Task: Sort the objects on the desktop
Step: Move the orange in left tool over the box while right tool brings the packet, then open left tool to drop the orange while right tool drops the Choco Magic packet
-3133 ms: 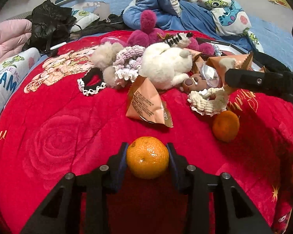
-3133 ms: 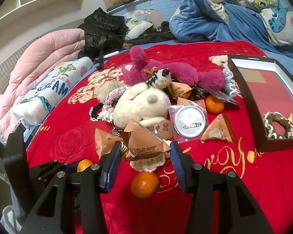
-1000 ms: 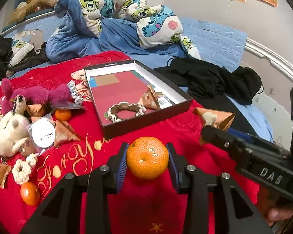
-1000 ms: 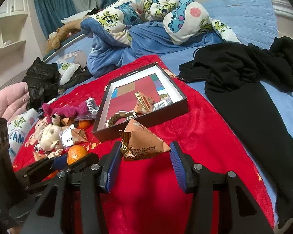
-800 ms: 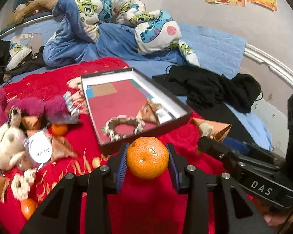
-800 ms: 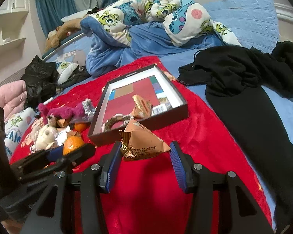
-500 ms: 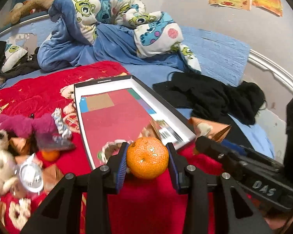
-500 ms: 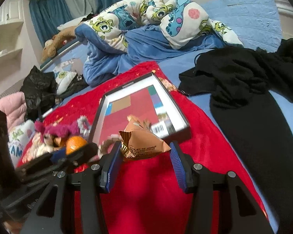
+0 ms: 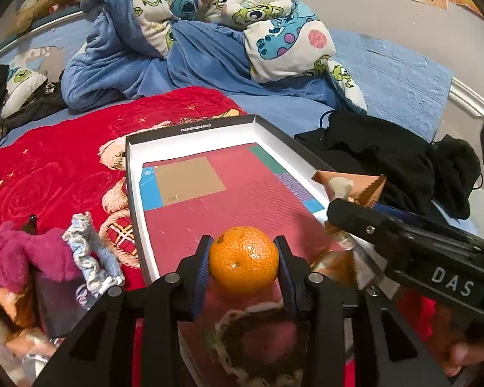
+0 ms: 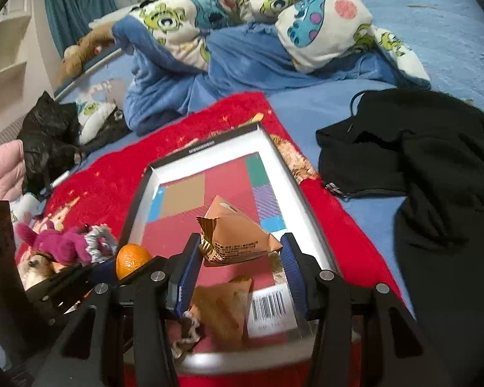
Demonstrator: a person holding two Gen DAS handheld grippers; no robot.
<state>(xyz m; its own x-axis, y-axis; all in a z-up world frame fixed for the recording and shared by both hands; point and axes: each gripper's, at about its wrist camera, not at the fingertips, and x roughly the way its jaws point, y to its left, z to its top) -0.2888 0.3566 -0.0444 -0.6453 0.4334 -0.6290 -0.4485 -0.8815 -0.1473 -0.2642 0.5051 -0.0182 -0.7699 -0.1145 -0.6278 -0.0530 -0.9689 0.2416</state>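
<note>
My left gripper (image 9: 244, 266) is shut on an orange mandarin (image 9: 244, 263) and holds it above the near part of a black-rimmed white box (image 9: 190, 126) with a red floor. My right gripper (image 10: 238, 258) is shut on a tan triangular snack packet (image 10: 238, 238) over the same box (image 10: 206, 143). The mandarin also shows at the left in the right wrist view (image 10: 130, 259). Inside the box lie another tan packet (image 10: 226, 306) and a cream-and-dark scrunchie (image 9: 258, 335). The right gripper's arm (image 9: 409, 245) crosses the left wrist view at right.
The box sits on a red rose blanket (image 9: 48, 167). A pink plush toy (image 9: 19, 258) and a pale blue scrunchie (image 9: 90, 258) lie left of it. Black clothing (image 10: 435, 167) lies to the right, a blue cartoon quilt (image 9: 190, 32) behind.
Both grippers have moved forward from beside the box to over it, still holding the mandarin and the packet. The box now fills the middle of both views.
</note>
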